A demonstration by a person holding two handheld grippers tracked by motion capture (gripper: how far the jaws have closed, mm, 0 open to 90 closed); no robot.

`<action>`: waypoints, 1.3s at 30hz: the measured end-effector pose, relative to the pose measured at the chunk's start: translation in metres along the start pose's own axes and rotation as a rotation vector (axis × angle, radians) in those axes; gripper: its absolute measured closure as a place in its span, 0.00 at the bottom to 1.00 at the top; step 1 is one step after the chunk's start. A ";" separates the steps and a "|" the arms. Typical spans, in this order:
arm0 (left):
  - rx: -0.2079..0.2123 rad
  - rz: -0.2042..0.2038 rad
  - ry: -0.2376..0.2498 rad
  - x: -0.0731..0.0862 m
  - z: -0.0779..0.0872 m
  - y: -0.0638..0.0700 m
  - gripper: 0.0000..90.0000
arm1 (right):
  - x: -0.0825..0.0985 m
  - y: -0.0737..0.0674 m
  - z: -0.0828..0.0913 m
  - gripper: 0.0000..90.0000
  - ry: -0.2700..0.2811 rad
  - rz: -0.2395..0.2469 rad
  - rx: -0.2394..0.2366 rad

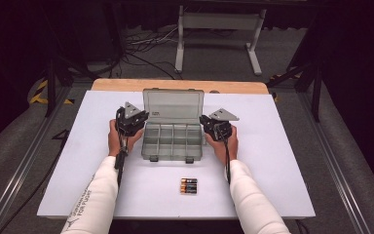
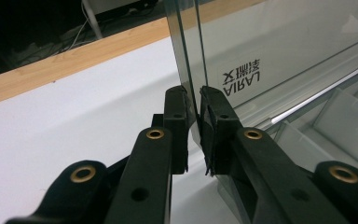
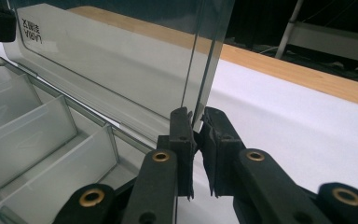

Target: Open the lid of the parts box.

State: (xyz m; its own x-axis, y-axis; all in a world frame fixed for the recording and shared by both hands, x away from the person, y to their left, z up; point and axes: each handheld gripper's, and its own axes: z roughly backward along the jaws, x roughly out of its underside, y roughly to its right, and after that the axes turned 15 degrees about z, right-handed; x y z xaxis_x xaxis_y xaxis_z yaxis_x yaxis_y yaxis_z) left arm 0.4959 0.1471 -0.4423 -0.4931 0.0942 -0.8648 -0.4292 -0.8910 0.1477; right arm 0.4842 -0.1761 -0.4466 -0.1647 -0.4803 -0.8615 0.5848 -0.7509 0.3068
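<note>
Now left gripper, right gripper level, apparently clamped on upright lid edges.

Clear grey box, white table, black-orange batteries.

High view: fixed above the near table edge, looking forward and down over the white table. Each gripper view sits very close, looking along its jaws at opposite side edges of the open lid (shared with the high view).
</note>
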 end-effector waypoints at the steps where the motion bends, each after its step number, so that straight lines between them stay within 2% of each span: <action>1: -0.002 -0.001 -0.002 0.000 0.000 0.000 0.90 | 0.001 0.000 -0.001 0.91 -0.004 -0.001 -0.002; 12: -0.015 -0.008 -0.014 0.002 -0.004 0.001 0.89 | 0.003 0.000 -0.004 0.90 -0.018 -0.005 -0.012; 18: -0.037 -0.017 -0.025 0.003 -0.008 0.002 0.86 | 0.003 0.000 -0.005 0.90 -0.016 -0.013 -0.009; 20: -0.028 -0.007 -0.025 0.004 -0.008 0.001 0.86 | 0.003 0.001 -0.006 0.89 -0.017 -0.012 -0.007; 28: -0.036 -0.009 -0.042 0.006 -0.011 -0.001 0.86 | 0.003 0.001 -0.007 0.89 -0.023 -0.017 -0.009; 34: -0.027 -0.018 -0.052 0.007 -0.012 0.002 0.93 | 0.005 0.001 -0.009 0.89 -0.036 -0.011 -0.014; 36: -0.022 -0.006 -0.059 0.008 -0.013 0.001 0.92 | 0.005 0.001 -0.009 0.89 -0.034 -0.013 -0.013; 39: -0.024 -0.014 -0.059 0.007 -0.013 0.001 0.92 | 0.004 0.001 -0.009 0.89 -0.036 -0.010 -0.013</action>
State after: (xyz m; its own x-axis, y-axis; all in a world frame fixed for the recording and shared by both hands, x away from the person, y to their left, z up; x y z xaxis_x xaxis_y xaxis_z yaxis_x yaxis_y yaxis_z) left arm 0.5016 0.1410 -0.4546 -0.5313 0.1322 -0.8368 -0.4188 -0.8996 0.1238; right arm 0.4909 -0.1749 -0.4536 -0.1993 -0.4890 -0.8492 0.5932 -0.7500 0.2926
